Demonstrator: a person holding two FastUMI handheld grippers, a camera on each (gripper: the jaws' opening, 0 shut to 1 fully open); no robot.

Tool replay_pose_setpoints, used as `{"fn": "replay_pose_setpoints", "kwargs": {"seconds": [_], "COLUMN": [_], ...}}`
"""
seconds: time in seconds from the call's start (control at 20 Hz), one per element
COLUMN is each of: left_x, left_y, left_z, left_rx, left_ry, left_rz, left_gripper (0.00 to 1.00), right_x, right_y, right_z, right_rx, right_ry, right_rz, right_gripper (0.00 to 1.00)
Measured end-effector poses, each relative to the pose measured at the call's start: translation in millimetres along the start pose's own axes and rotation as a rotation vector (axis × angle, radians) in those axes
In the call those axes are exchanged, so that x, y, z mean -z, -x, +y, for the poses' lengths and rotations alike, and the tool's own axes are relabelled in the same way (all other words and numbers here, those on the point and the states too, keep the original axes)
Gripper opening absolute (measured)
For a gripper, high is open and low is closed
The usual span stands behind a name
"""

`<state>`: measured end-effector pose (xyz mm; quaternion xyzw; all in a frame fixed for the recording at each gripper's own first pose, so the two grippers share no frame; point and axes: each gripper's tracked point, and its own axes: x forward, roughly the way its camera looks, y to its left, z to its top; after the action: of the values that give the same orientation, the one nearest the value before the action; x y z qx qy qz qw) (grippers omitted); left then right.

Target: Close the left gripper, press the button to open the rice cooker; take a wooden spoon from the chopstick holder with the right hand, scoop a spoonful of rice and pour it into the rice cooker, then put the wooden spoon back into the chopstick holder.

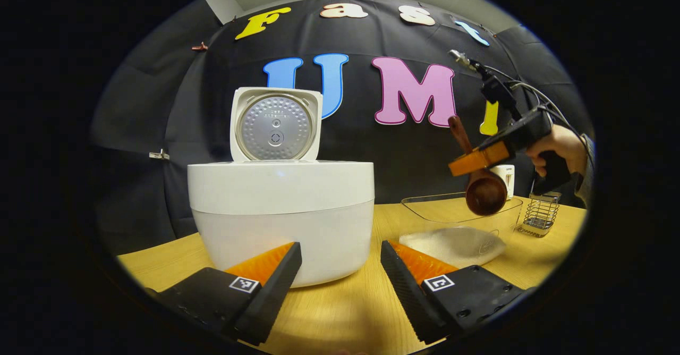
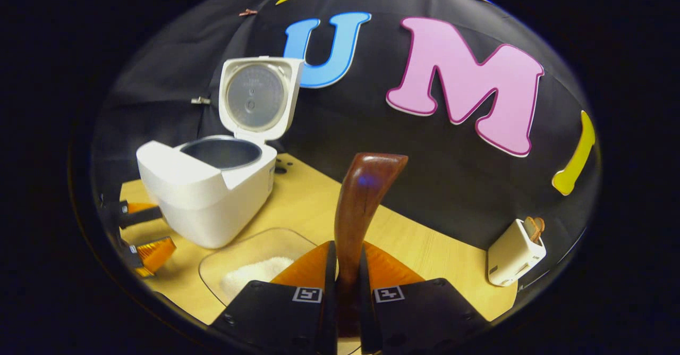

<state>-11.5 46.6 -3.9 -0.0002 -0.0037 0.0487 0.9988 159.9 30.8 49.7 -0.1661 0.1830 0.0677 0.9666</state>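
Both views dim overall, booth dark behind, wooden table (image 1: 345, 312) warmly lit. Light seems overhead: soft highlight on rice cooker (image 1: 281, 211) top rim, small blue-white glint on wooden spoon (image 2: 364, 211) handle in right gripper view. Broad soft shadow on table in front of cooker in left gripper view. Strong fisheye bending; table edge curves, edges darken and soften. Clear container (image 1: 467, 222) shows faint reflections. Centre sharp, near fingers slightly soft.

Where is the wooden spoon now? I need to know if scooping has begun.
The right gripper holds the wooden spoon, bowl down, above the clear rice container, right of the rice cooker.
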Motion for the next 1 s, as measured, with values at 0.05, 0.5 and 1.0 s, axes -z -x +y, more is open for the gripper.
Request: {"fn": "replay_pose_setpoints", "kwargs": {"seconds": [0.05,0.5,1.0], "left_x": [0.4,-0.3,-0.3], "left_y": [0.1,0.5,0.9], "left_z": [0.8,0.6,0.9], "left_rx": [0.000,0.002,0.006], "left_ry": [0.000,0.000,-0.001], "left_rz": [0.000,-0.001,-0.003], "left_gripper": [0.96,0.97,0.97], "right_x": [5.1,50.6,36.8], "right_y": [-1.7,-13.9,-18.7], "right_z": [2.3,39.3,56.1], "right_rx": [0.004,0.017,-0.086], "right_ry": [0.022,0.133,-0.524], "right_rz": [0.018,0.152,0.082], "right_gripper": [0.21,0.20,0.19]}}
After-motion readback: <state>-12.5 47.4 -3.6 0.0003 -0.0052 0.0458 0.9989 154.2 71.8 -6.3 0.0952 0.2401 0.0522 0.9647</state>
